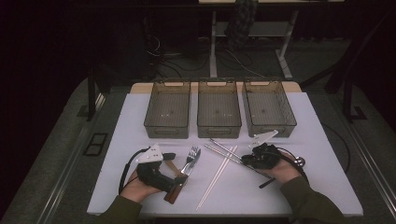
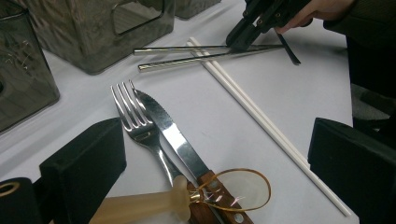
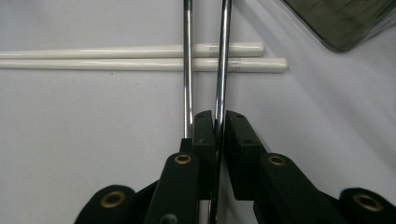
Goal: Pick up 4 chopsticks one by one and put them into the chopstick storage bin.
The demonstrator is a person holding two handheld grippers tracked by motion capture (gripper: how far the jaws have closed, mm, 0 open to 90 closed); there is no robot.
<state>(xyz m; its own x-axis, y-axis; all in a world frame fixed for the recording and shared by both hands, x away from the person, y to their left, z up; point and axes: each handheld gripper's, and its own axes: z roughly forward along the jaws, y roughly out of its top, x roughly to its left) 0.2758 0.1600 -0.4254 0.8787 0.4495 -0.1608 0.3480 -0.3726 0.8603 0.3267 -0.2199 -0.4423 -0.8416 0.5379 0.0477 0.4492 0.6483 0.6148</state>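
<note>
Two metal chopsticks [image 1: 223, 149] lie side by side and cross a pair of white chopsticks [image 1: 217, 176]. My right gripper [image 3: 218, 117] is shut on one metal chopstick [image 3: 222, 70]. The other metal chopstick [image 3: 187, 70] runs just outside its left jaw. In the left gripper view the right gripper [image 2: 243, 36] pinches that chopstick low over the table. My left gripper [image 2: 215, 140] stands wide open above a fork [image 2: 135, 121] and a wooden-handled knife [image 2: 173, 136], touching neither. A beige-handled utensil with a thin gold loop [image 2: 243, 186] lies across the knife handle.
Three translucent grey bins [image 1: 167, 131] [image 1: 218, 131] [image 1: 268, 130] stand in a row at the back of the white table [image 1: 299, 186]. The fork [image 1: 190, 157] and knife [image 1: 173, 192] lie at the front left. The floor drops away on both sides of the table.
</note>
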